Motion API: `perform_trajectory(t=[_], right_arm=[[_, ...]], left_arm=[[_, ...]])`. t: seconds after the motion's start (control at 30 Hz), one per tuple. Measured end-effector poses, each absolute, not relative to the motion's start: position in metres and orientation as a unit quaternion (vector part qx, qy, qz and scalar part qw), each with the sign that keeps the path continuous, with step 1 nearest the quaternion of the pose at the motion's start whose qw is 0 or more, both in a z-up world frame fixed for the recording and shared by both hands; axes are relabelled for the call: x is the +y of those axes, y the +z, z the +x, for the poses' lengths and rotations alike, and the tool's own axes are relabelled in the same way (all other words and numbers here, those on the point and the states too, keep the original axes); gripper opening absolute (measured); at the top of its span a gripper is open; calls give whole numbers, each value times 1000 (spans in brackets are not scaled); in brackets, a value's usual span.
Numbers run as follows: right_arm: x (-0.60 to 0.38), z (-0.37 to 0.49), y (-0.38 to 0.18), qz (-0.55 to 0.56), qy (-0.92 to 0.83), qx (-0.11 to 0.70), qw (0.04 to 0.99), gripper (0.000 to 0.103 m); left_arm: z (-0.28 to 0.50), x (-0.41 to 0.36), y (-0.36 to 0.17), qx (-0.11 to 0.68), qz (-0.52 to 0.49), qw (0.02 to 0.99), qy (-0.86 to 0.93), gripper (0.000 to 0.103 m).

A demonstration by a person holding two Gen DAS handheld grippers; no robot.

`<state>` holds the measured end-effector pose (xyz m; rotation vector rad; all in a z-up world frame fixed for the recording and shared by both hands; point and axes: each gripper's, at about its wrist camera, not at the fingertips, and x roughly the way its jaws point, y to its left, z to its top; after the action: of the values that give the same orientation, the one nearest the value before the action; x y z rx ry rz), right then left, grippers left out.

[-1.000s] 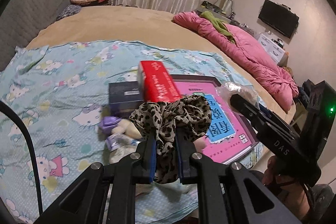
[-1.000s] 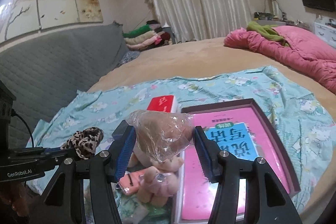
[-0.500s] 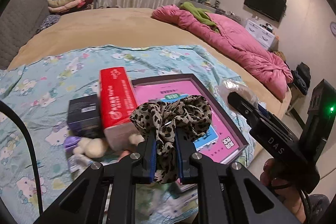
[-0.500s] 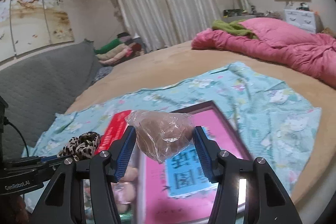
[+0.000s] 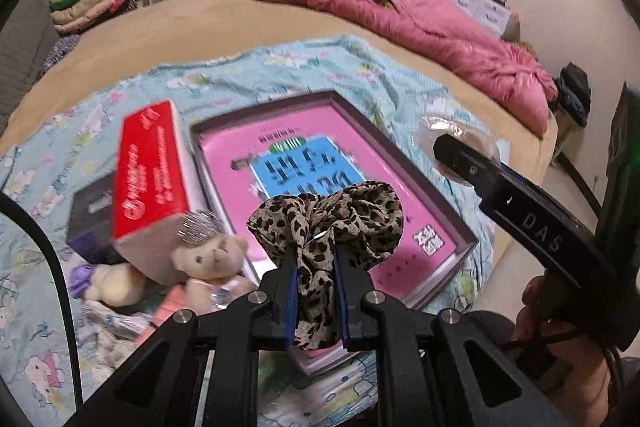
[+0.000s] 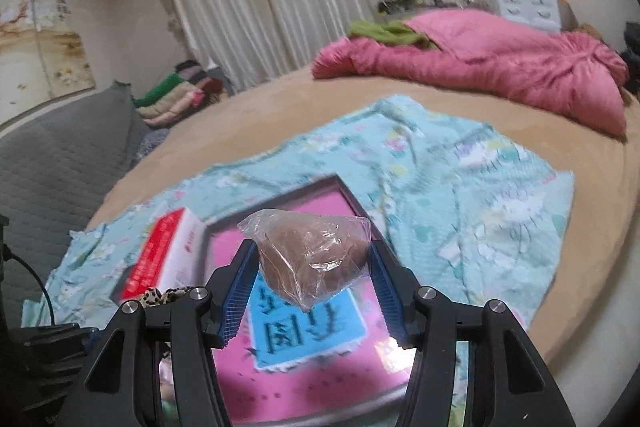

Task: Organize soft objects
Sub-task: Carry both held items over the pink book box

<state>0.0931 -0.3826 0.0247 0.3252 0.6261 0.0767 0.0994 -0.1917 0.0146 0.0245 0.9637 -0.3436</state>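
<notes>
The left gripper (image 5: 316, 275) has its jaws clenched on a leopard-print scrunchie (image 5: 326, 223), its ruffles bunched above the blue pads. Beyond those jaws lies a shallow dark-rimmed box (image 5: 436, 199) on the cartoon-print sheet (image 5: 280, 75) — inside it, a pink book with a blue panel (image 5: 304, 167) fills the floor. To the left of the jaws a red carton (image 5: 150, 167) leans over a dark box (image 5: 90, 211), with a cream teddy bear (image 5: 212, 259) just beside them. The right gripper (image 6: 314, 279) grasps a brown soft lump wrapped in clear plastic (image 6: 312, 259) — held in the air above the same box, pads pressing both sides.
</notes>
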Motion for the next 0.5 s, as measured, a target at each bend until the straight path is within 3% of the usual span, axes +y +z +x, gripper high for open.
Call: perform_trajectory(t=[0.5], right_arm=[[-381,112,-21,154,36,405,901,58]], left_arm=[[107,-215,-27,504,43,846,-168,16]])
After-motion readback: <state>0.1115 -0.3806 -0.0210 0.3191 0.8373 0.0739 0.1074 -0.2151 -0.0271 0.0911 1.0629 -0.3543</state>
